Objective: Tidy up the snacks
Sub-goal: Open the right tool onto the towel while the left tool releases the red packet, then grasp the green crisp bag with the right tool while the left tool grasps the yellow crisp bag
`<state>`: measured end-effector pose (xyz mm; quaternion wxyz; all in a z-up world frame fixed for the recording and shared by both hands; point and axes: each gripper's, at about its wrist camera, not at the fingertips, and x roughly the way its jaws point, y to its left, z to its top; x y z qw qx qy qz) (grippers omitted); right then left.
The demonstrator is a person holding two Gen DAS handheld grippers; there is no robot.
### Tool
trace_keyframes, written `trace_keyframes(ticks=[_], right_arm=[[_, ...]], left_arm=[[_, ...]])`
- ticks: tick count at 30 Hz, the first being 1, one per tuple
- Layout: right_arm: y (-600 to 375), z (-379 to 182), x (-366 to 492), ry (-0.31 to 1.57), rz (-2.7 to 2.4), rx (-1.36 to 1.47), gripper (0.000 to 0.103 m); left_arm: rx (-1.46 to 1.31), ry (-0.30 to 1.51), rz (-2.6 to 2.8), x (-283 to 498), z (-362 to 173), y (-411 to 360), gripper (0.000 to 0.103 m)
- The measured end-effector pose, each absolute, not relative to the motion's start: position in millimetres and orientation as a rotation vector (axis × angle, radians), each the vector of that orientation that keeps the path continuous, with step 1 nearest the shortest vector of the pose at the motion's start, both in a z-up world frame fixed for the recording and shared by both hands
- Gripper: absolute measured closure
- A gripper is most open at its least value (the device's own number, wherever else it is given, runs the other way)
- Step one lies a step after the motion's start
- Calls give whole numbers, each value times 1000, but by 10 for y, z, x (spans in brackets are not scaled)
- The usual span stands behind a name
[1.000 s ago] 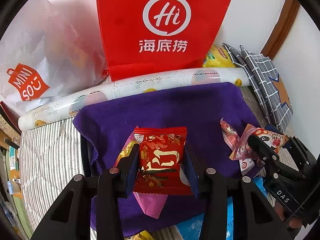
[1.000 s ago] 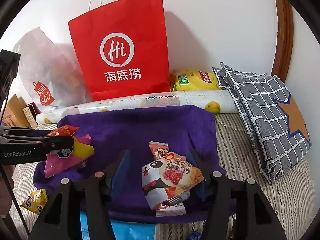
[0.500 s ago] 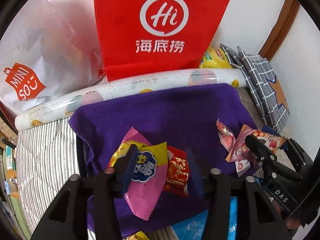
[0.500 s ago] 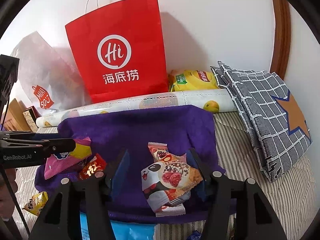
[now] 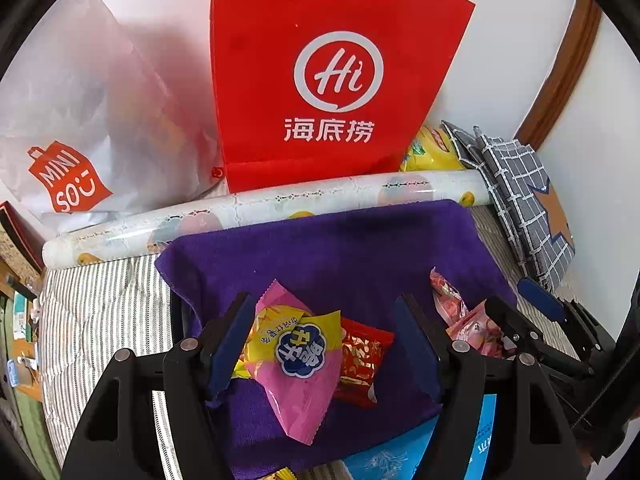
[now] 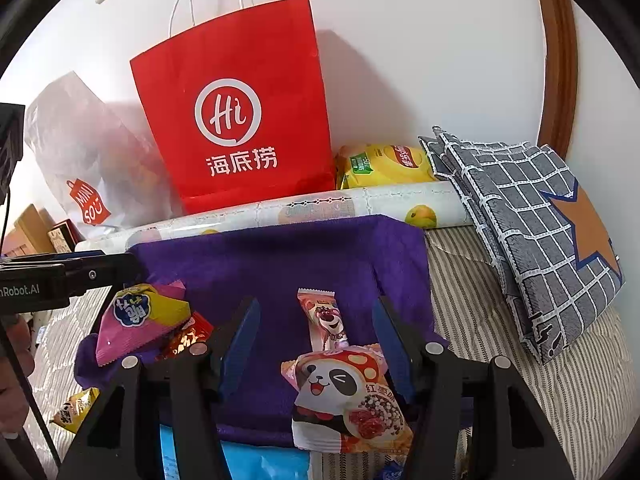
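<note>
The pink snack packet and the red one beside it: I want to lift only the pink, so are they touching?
Touching. In the left wrist view the pink snack packet overlaps the red packet, covering its left edge; no purple towel shows between them.

A pink-and-yellow packet [image 5: 298,364] lies flat over a red packet [image 5: 360,360] between the left tongs [image 5: 326,340], while a panda packet [image 6: 348,404] and slim pink bar [image 6: 325,320] lie between the right tongs [image 6: 316,346].
</note>
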<state>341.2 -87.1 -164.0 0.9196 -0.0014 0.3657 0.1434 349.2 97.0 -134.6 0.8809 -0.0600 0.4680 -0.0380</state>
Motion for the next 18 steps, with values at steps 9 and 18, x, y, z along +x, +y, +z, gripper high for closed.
trace_keyframes(ticks=[9,18], right_arm=[[-842,-1467,3282,673,326,14,46],[-927,-1166,2942,619,301,-1,46]], left_arm=[[-93,904,-100,3376,-1158,948,31],[-79,867,-121,3288,-1006,908,27]])
